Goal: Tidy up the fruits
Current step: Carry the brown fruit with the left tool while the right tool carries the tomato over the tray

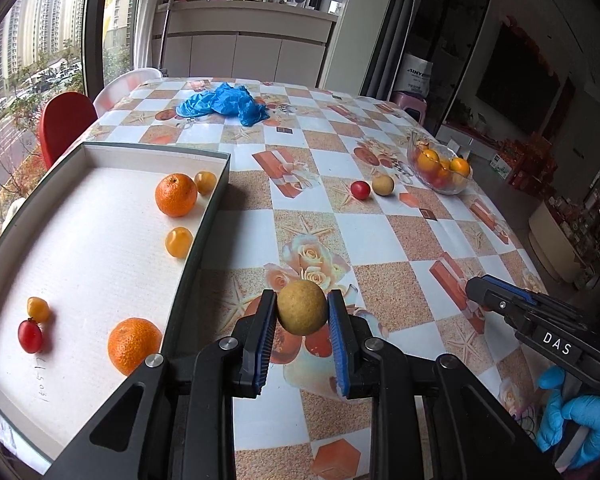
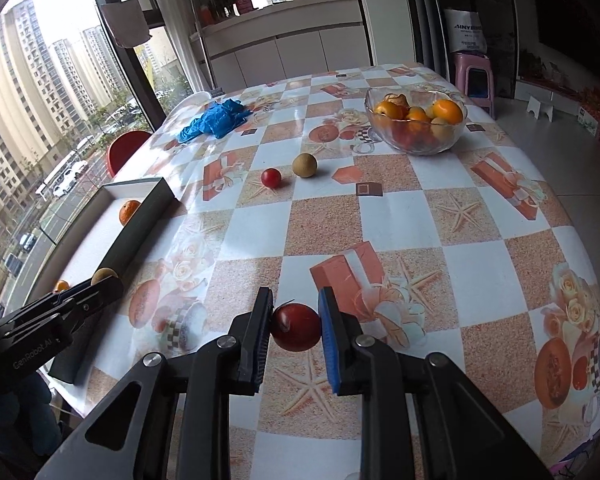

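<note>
Left claw (image 1: 302, 312) grips round tan longan-like fruit (image 1: 302, 307); right claw (image 2: 295, 330) grips red cherry tomato (image 2: 296, 327). Clear white tray's (image 1: 216, 196) rim, release low, group by kind.

Tray (image 1: 216, 184) w/ fruit left, bowl (image 1: 440, 168) far right on table (image 1: 380, 240).

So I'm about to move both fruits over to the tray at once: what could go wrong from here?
The tan round fruit sits near the tips of the left gripper, so it might slip out. The right gripper squeezes a soft-looking red tomato, which could bruise. The tray has a raised wall, so a low carry could clip it.
</note>
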### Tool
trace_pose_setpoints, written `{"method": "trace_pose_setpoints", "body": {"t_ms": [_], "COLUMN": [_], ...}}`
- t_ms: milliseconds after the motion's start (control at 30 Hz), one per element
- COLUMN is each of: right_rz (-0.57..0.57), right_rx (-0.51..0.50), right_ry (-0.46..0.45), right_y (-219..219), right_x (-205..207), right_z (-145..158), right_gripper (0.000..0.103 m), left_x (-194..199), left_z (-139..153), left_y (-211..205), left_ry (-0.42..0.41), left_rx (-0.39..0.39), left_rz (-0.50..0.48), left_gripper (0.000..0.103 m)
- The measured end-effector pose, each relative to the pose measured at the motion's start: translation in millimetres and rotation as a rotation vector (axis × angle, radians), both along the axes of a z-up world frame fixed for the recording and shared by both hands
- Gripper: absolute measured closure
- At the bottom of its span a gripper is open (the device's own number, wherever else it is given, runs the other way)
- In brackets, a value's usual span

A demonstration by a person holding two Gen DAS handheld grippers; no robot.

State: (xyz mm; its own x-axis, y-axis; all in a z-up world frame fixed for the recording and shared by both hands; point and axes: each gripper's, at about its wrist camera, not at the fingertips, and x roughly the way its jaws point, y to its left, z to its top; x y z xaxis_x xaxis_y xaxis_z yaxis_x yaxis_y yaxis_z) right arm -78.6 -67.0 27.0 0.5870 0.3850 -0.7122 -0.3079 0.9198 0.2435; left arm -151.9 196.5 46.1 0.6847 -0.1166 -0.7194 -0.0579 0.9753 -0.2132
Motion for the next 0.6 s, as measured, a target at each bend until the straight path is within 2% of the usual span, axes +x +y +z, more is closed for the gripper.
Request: {"method": "trace_pose_setpoints", "body": {"t_ms": [267,600], "right_rz": [0.055,0.132], "right_rx": [0.004,-0.019], "right_ry": [-0.016,-0.036], "right_y": [31,77], "right_x": [-1,-3], "right_z": [15,27], "right_gripper": [0.077,0.077], "left_x": [-10,-23], "left_z": [18,25], "left_y": [28,82], "left_ry": [-0.047,-0.085], "left_rx": [-0.011,-0.014], "left_rz": [0.047,0.158], "left_gripper": [0.076,0.076]}}
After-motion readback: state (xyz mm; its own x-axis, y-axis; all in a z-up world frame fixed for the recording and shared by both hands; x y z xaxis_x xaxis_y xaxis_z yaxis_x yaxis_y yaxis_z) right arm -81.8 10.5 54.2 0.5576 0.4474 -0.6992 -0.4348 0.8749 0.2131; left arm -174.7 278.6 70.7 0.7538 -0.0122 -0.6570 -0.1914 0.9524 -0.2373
